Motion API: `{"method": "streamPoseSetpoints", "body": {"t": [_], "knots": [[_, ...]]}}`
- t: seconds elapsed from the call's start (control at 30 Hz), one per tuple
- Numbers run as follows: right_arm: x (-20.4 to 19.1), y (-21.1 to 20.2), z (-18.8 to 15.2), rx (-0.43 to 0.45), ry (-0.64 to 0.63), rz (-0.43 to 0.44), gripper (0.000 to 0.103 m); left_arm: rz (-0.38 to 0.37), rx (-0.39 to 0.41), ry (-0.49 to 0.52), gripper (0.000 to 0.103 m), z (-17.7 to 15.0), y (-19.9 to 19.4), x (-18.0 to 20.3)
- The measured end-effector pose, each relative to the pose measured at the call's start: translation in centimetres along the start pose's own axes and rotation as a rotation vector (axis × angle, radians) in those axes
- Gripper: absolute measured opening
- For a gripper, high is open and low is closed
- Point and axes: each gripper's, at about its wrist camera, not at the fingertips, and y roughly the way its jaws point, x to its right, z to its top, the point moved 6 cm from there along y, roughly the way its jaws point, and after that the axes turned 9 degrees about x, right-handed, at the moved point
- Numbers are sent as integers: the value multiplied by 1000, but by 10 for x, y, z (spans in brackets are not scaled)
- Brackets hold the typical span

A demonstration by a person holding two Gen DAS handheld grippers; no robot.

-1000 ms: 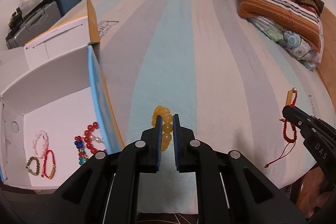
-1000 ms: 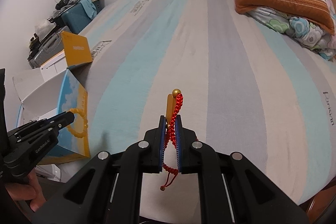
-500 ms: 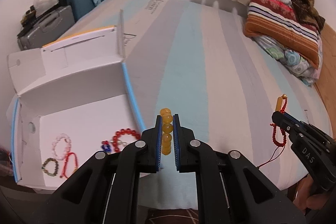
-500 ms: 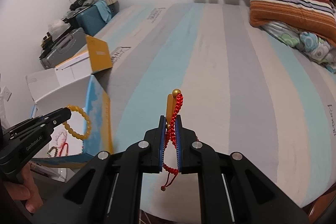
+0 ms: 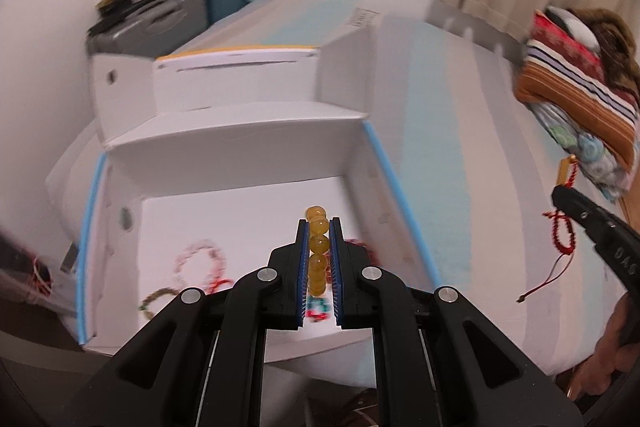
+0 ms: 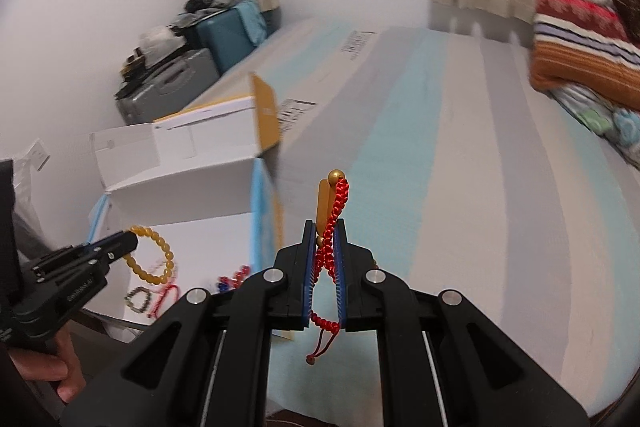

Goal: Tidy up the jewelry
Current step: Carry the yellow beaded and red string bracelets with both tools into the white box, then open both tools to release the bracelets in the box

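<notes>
Left wrist view showed the amber bead bracelet (image 5: 318,255) pinched between the two blue-lined fingers of the left gripper (image 5: 318,227), its beads stacked in a line up the gap and the top bead poking past the fingertips. It hung above the floor of the open white box (image 5: 240,155), whose side edges carry blue trim. On the box floor lay other bracelets, blurred: a pale pink one (image 5: 200,259), a greenish one (image 5: 158,301) toward the near left, and red and teal beads partly hidden behind the fingers. The box sat at the edge of the striped bed (image 6: 460,155).

Right wrist view showed the red braided bracelet (image 6: 330,247) clamped in the right gripper (image 6: 324,227), its gold bar (image 6: 323,205) and gold ball rising above the fingertips and a red cord tail dangling below. This gripper was held over the bed, just to the right of the box. Folded striped blankets (image 6: 580,43) lay at the far right, and suitcases (image 6: 192,75) stood by the wall beyond the box.
</notes>
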Motion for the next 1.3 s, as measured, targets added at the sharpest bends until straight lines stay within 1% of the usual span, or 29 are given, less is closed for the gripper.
{"method": "streamPoseSetpoints", "body": {"t": [0.2,0.33,0.5,0.67,0.8,0.93,1.07,1.13,1.17,1.2,1.27,1.3], "knots": [[-57,18,4,11,-50,70,8,62,-8,-52,9,-5,1,-57],[-88,29,3,9,-69,118,8,105,-13,-67,9,-9,2,-86],[-127,51,-10,-38,-111,155,8,140,-43,-87,9,-20,10,-117],[-147,77,-30,-111,-137,144,8,156,-89,-99,9,-32,24,-135],[-151,97,-47,-190,-165,96,8,162,-126,-106,9,-42,38,-144],[-150,113,-62,-260,-168,79,8,159,-147,-111,9,-50,50,-146],[-146,119,-70,-271,-163,70,12,157,-159,-104,9,-54,57,-144],[-144,119,-73,-271,-158,79,18,160,-163,-105,10,-55,58,-145],[-144,119,-74,-267,-156,79,27,161,-160,-103,10,-54,58,-145],[-142,118,-74,-263,-149,81,33,167,-150,-99,10,-53,57,-145],[-140,116,-75,-256,-133,97,37,176,-131,-86,11,-50,53,-143],[-140,115,-74,-251,-134,98,42,171,-125,-83,13,-48,51,-141]]}}
